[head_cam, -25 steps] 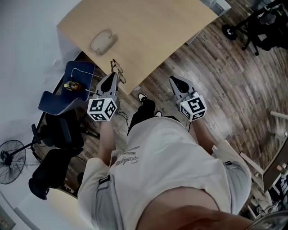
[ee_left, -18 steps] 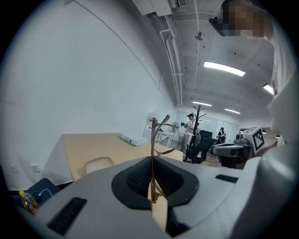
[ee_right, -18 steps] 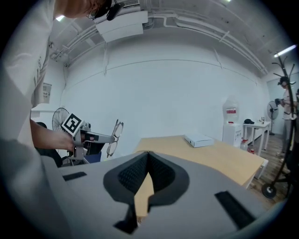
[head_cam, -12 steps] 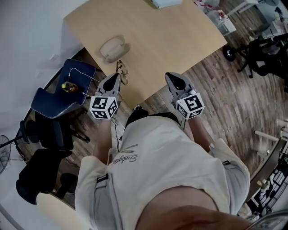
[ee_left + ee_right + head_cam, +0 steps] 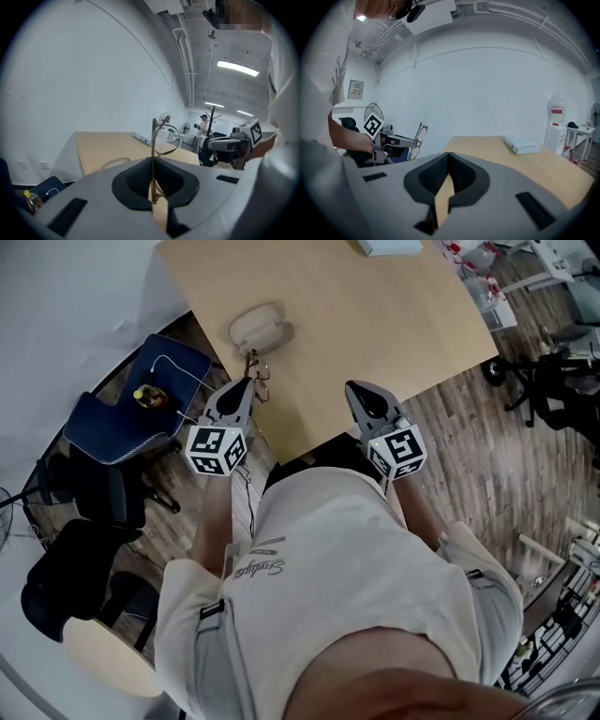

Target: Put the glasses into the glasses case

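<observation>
In the head view a beige glasses case [image 5: 261, 327] lies closed on the wooden table [image 5: 375, 324], near its left edge. Thin-framed glasses [image 5: 255, 367] hang just short of the case, with my left gripper [image 5: 246, 382] shut on them. The left gripper view shows the glasses [image 5: 161, 136] standing upright between the jaws of that gripper [image 5: 153, 161], with the case [image 5: 116, 162] on the table beyond. My right gripper [image 5: 361, 390] hovers over the table's near edge, shut and empty. Its own view shows the right gripper [image 5: 448, 157] with jaws together, and the left gripper [image 5: 391, 139] holding the glasses [image 5: 417, 136] off to the left.
A flat white box [image 5: 387, 246] lies at the table's far side, also seen as the box [image 5: 521, 144] in the right gripper view. A blue chair [image 5: 141, 409] with a bottle and a cable stands left of the table, black office chairs [image 5: 80, 577] below it. A person [image 5: 205, 125] stands far back.
The table and case have come closer in the head view. Both grippers now reach over the table's near edge. The left gripper still holds the glasses, now nearer the case.
</observation>
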